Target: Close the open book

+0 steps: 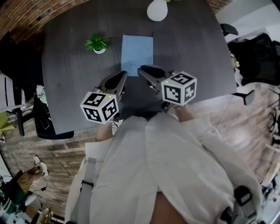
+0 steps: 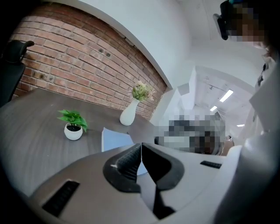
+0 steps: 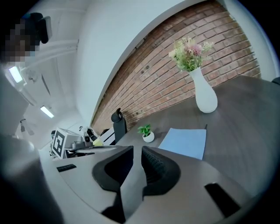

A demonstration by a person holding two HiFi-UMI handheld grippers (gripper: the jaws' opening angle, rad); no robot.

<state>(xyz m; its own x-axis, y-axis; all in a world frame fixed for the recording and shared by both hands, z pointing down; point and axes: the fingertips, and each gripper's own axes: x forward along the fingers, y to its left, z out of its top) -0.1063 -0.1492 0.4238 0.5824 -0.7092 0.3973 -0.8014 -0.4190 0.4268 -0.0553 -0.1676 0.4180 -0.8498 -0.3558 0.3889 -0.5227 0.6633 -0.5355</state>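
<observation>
The book (image 1: 137, 53) lies flat and closed on the dark grey table (image 1: 192, 48), its pale blue cover up; it also shows in the left gripper view (image 2: 114, 139) and the right gripper view (image 3: 186, 142). Both grippers hang above the table's near part, short of the book and apart from it. My left gripper (image 1: 124, 75) (image 2: 140, 146) is shut, its pads touching with nothing between them. My right gripper (image 1: 142, 69) (image 3: 137, 151) shows a narrow gap between its jaws, with nothing in it.
A small potted plant (image 1: 98, 43) stands left of the book, and a white vase (image 1: 157, 9) with flowers stands at the table's far edge. Black chairs stand at the right (image 1: 256, 54) and left (image 1: 43, 118) of the table. A brick wall (image 2: 78, 65) rises behind.
</observation>
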